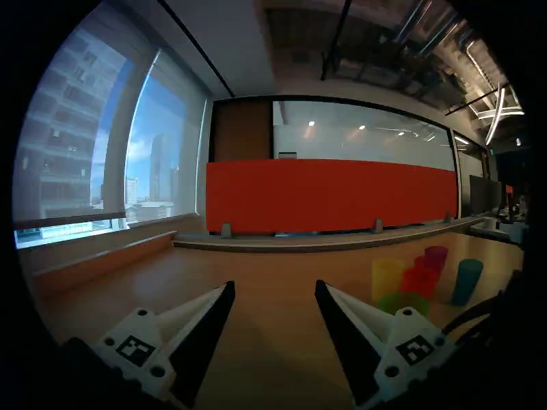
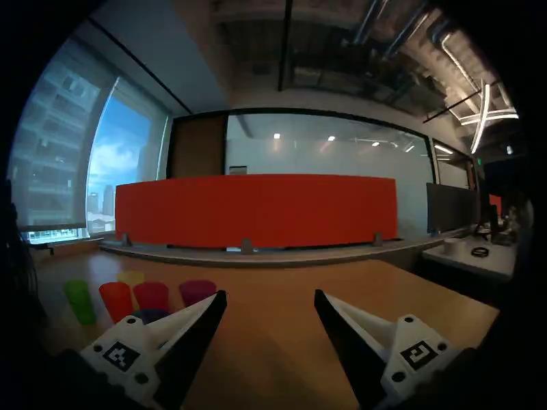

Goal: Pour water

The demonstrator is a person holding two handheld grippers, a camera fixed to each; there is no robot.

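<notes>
Several coloured plastic cups stand in a cluster on the wooden desk. In the left gripper view they sit at the right: a yellow cup (image 1: pixel 387 277), a red cup (image 1: pixel 419 281), a purple cup (image 1: pixel 436 256), a teal cup (image 1: pixel 467 281) and a green cup (image 1: pixel 403 302). My left gripper (image 1: pixel 275 290) is open, empty, left of them. In the right gripper view the cluster is at the left: green cup (image 2: pixel 80 300), red cup (image 2: pixel 116 299), pink-red cup (image 2: pixel 152 295), purple cup (image 2: pixel 197 290), yellow cup (image 2: pixel 130 277). My right gripper (image 2: pixel 270 299) is open and empty, its left finger just in front of them.
A red divider panel (image 1: pixel 328 195) stands along the desk's far edge (image 2: pixel 273 256). Large windows (image 1: pixel 102 157) run along the left wall. A second desk with a monitor (image 2: pixel 451 208) and small items lies to the right. Bare desk wood stretches ahead of both grippers.
</notes>
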